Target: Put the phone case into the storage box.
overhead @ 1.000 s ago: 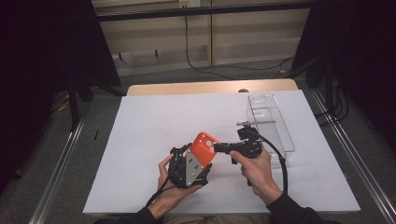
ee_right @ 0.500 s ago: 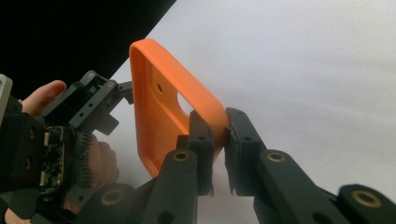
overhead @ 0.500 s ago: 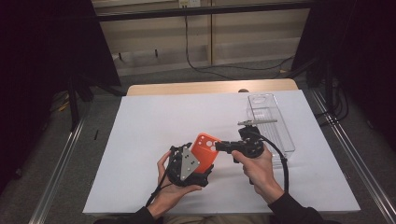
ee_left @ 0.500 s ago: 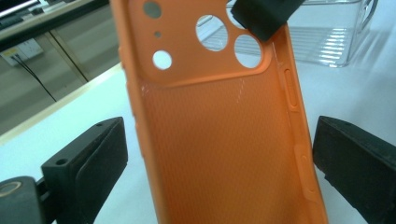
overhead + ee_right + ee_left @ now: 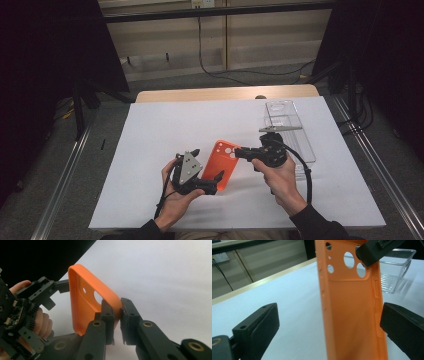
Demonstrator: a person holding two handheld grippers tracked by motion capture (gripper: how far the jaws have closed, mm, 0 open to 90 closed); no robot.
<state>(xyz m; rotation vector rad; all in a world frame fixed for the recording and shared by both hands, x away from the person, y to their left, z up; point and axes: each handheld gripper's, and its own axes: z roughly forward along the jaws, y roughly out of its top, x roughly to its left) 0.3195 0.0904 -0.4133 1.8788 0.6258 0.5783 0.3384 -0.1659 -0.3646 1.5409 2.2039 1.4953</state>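
An orange phone case (image 5: 223, 162) (image 5: 352, 315) (image 5: 82, 305) is held off the white table sheet between both hands. My right gripper (image 5: 239, 152) (image 5: 117, 306) is shut on the case's corner by the camera holes, one pad inside and one outside the wall. My left gripper (image 5: 206, 166) (image 5: 328, 315) stands open with the case's lower part between its jaws. The jaw on the right of the left gripper view sits close to the case's edge, and the other stays well apart from it.
A clear plastic container (image 5: 292, 132) (image 5: 398, 272) lies at the right of the white sheet (image 5: 150, 140), just beyond the right hand. The wooden table edge (image 5: 200, 94) runs along the far side. Cables trail from both grippers toward the person.
The case has shifted slightly right and now stands beside the left gripper's grey plate instead of over it. Both hands have stayed almost in place.
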